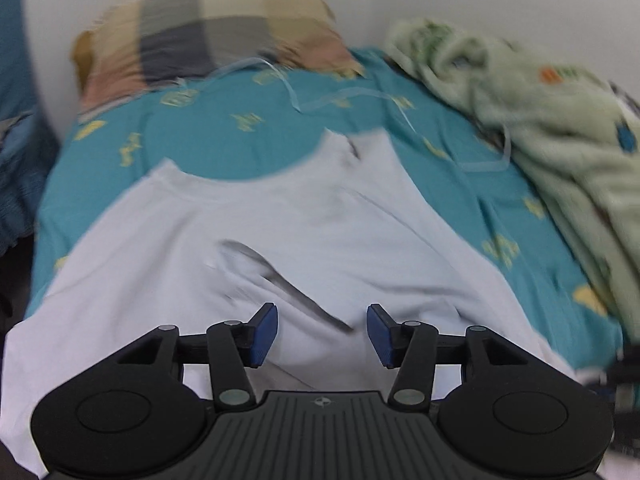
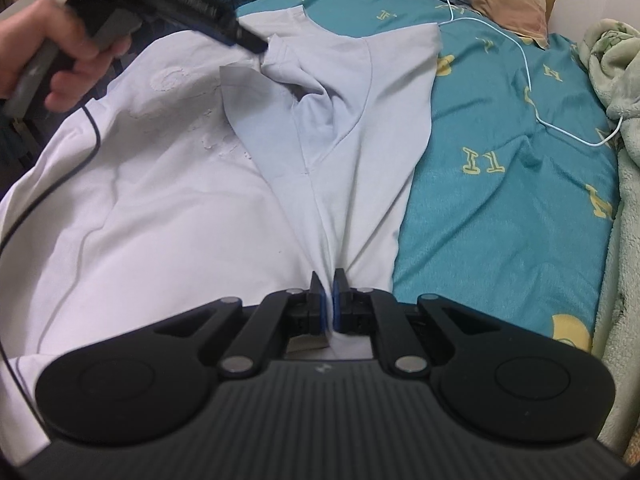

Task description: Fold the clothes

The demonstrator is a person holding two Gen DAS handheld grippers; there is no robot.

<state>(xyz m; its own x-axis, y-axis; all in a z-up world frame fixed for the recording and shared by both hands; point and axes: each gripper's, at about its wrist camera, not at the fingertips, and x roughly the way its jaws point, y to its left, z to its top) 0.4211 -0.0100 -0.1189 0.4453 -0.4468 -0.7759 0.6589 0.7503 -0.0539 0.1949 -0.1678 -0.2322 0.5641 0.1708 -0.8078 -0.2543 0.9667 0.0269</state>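
Bedding in teal with yellow print covers the bed, and a white shirt lies spread on it, collar toward the pillow. Right claw — pads pressed together — pinches a fold of shirt cloth at the near hem, and from that pinch a raised ridge of fabric runs straight away toward the collar, with the shirt's right flank and sleeve lying just beyond it, next to bare bedding. Left claw, in its own view, stands spread with nothing between its pads, low over the rumpled middle of the shirt; that view is motion-blurred, so fine detail is lost. In the right view the left claw appears at the upper left, its tip at a lifted bunch of cloth near the collar, held by a hand; whether it touches the cloth I cannot tell. So the shirt's long axis runs from the right claw out to the pillow, and the right claw is at the hem end while the left is nearer the collar end. My judgement: a lengthwise fold of the right side is in hand, and it turns on both ends of that ridge travelling together, leftward across the body. A white cable crosses the bedding, and a green blanket is heaped at the far right, well clear of the shirt.
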